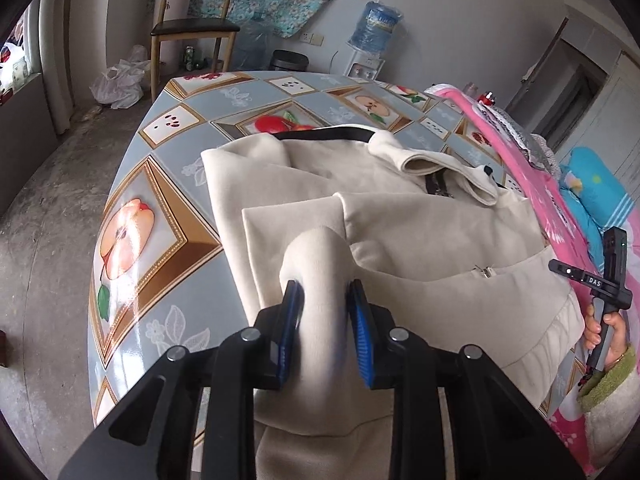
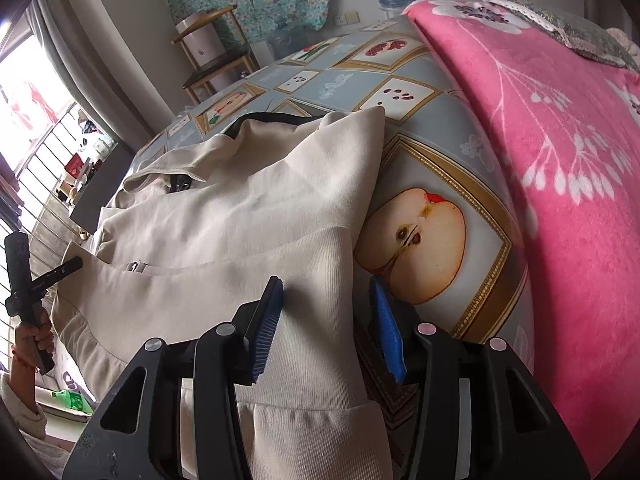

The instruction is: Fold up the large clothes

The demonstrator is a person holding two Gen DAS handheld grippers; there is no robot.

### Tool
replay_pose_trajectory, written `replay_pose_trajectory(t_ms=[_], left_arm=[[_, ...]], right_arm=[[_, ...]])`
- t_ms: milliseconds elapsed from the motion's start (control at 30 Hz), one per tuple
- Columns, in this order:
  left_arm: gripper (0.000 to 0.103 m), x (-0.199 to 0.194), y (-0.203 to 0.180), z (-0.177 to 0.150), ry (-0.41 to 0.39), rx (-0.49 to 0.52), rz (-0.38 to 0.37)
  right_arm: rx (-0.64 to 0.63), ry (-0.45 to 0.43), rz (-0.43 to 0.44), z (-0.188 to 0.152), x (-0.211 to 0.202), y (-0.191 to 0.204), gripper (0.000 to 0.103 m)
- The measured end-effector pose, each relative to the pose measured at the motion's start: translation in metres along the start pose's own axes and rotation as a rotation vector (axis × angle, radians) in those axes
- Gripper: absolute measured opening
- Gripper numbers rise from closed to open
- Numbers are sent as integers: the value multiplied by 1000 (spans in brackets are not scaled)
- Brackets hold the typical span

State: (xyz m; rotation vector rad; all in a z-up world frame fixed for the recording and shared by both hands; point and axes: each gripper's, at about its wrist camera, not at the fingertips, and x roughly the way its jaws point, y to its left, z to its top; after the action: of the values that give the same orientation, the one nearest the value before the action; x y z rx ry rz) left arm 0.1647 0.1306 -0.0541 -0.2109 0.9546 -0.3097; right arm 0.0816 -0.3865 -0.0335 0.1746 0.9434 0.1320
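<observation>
The left gripper [image 1: 323, 312] clamps a bunched fold of the cream jacket [image 1: 400, 216], which lies on the table [image 1: 160, 184] ahead of its fingers. The right gripper [image 2: 328, 320] straddles the hem edge, pads not visibly pressing. Better to close right firmly, then lift both evenly.

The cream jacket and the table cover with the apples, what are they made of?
The jacket looks like soft, matte knit cloth: it drapes, bunches and has ribbed cuffs. The table cover looks like glossy plastic or oilcloth: window light reflects off its printed surface.
</observation>
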Motion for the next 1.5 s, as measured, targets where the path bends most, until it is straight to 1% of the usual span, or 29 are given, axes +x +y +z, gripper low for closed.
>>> replay_pose_trajectory(t_ms=[33,67,100,167,200,267,300,400,500,600,700,800,900,967,1067,1133,1167,1233,1267,1333,1367,1400,1433,1467,1500], left_arm=[[22,0,-3,-1,-3,12,13],[18,-3,-6,-2,-10,30,23],[15,-6,-10,-4,-23,47,31],[13,-11,-17,-9,-48,79,57],[12,-12,-20,-10,-54,98,85],[10,-16,-28,-13,-78,142,134],[9,-21,-34,-15,-105,169,159],[7,-43,-48,-23,-185,215,192],[7,-72,-53,-32,-266,196,191],[7,-100,-51,-34,-335,150,155],[6,-117,-53,-19,-374,149,135],[7,-127,-56,10,-408,185,124],[6,-125,-55,52,-439,212,114],[7,-117,-54,80,-444,236,125],[7,-88,-45,123,-417,235,117],[7,-58,-34,147,-374,220,110],[7,-40,-28,156,-339,211,114],[7,1,-16,166,-261,190,126],[7,23,-10,168,-210,181,133],[8,64,2,165,-92,160,155],[12,82,8,162,-23,144,168],[19,96,14,159,40,127,173],[25,103,18,155,80,111,187],[32,102,20,150,91,92,194],[39,94,24,150,81,67,185]], right_arm=[[-8,-2,-8,-1,-2,3,31],[-20,-13,-22,-2,-7,6,23],[-41,-30,-51,-3,-12,11,16],[-93,-60,-121,-7,-20,22,13],[-114,-75,-144,-8,-23,26,10],[-143,-106,-178,-11,-31,34,8],[-149,-124,-185,-12,-36,38,7],[-152,-206,-202,-19,-61,50,6],[-151,-294,-216,-28,-91,62,5],[-134,-367,-203,-29,-113,69,5],[-120,-420,-165,-11,-124,70,5],[-124,-453,-129,24,-123,69,5],[-149,-477,-125,64,-114,70,5],[-146,-474,-106,92,-102,66,5],[-127,-444,-100,130,-72,54,5],[-112,-401,-114,148,-42,44,5],[-108,-370,-127,153,-24,39,5],[-92,-290,-144,158,15,27,5],[-89,-244,-160,159,33,21,5],[-88,-154,-188,155,64,13,6],[-85,-102,-198,153,77,8,9],[-84,-70,-210,149,83,4,11],[-83,-57,-220,144,83,3,16],[-82,-62,-235,143,77,3,29],[-79,-80,-249,141,67,4,44]])
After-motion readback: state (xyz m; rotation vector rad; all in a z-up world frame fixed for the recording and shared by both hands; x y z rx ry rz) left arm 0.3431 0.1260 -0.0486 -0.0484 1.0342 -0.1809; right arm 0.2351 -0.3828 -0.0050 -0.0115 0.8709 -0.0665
